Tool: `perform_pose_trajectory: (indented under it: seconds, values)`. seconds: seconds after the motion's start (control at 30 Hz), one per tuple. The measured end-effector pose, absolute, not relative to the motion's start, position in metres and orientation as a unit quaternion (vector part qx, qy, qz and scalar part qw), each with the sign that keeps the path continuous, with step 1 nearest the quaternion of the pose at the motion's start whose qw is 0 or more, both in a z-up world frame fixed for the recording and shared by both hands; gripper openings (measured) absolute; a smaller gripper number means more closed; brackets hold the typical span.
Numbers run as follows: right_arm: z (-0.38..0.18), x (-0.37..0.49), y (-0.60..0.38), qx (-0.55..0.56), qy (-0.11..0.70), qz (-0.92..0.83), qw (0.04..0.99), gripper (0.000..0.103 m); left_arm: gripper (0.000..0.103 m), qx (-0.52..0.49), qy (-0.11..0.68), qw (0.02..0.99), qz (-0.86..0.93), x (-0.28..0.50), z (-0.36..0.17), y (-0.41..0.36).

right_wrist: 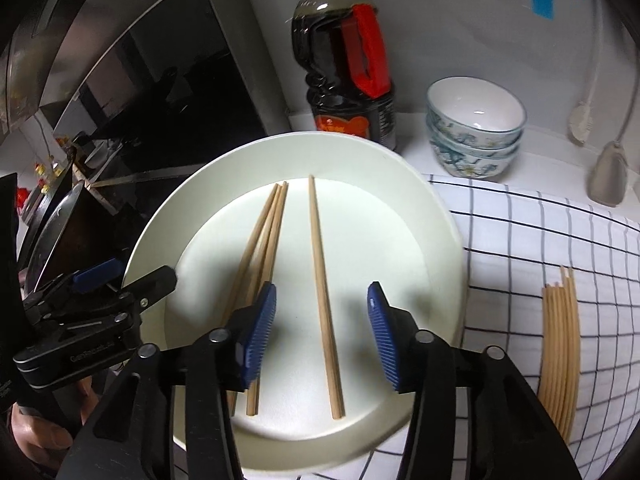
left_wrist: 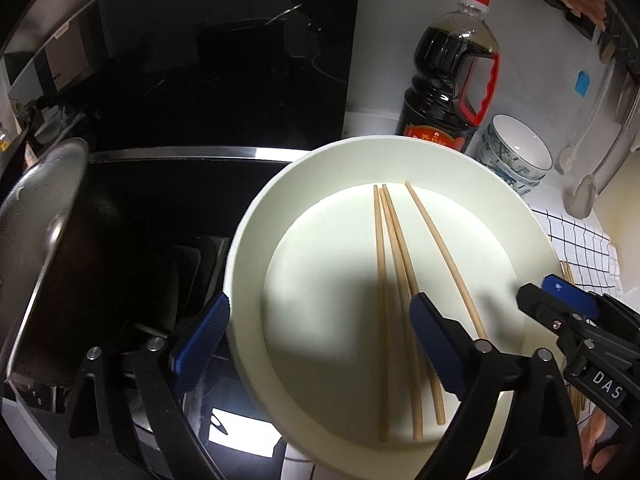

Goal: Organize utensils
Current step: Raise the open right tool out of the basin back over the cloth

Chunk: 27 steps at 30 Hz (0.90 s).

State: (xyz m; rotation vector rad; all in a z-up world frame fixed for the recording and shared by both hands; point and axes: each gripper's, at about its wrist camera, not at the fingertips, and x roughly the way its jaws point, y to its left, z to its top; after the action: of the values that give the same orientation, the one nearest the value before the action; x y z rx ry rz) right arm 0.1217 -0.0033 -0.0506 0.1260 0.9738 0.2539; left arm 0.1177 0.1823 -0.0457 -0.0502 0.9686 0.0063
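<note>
While four chopsticks (right_wrist: 320, 276) lie loose on the white plate (right_wrist: 424, 240), both my tongs hang over them with nothing gripped. Three sticks (right_wrist: 266, 236) lie bunched on the plate's left half, tips fanned close together at the far side; the fourth lies apart to their right, running from the far side to the near rim. My right tongs (right_wrist: 322, 332) stand about half open, the single stick in the gap between the blue pads (right_wrist: 382, 332) and touching neither. My left tongs (left_wrist: 320, 344) are spread wide: one pad (left_wrist: 202, 340) hangs over the plate's left rim, the other (left_wrist: 434, 344) over the bunched sticks, clear of them. Right of the plate, a checked cloth (right_wrist: 520, 240) carries a bundle of more chopsticks (right_wrist: 560, 344), well apart from the plate. Behind the plate stands a dark sauce bottle (right_wrist: 348, 68) with a red handle, and right of that a stack of patterned bowls (right_wrist: 476, 128). Left of the plate sit a black cooktop (left_wrist: 180, 184) and a pan (left_wrist: 48, 240) tilted on edge
</note>
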Motion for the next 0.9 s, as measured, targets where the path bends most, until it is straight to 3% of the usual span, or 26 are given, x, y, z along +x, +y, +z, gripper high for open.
perform_pose_trajectory:
  seconds: [0.37, 0.9]
  values:
    - [-0.042, 0.082, -0.016, 0.059, 0.464, 0.107, 0.877, 0.062, 0.096, -0.022, 0.450, 0.893, -0.001, 0.089, -0.029, 0.178]
    - [-0.044, 0.002, -0.123, 0.074, 0.465, 0.024, 0.882, 0.064, 0.096, -0.009, 0.434, 0.897, -0.080, 0.044, -0.014, 0.081]
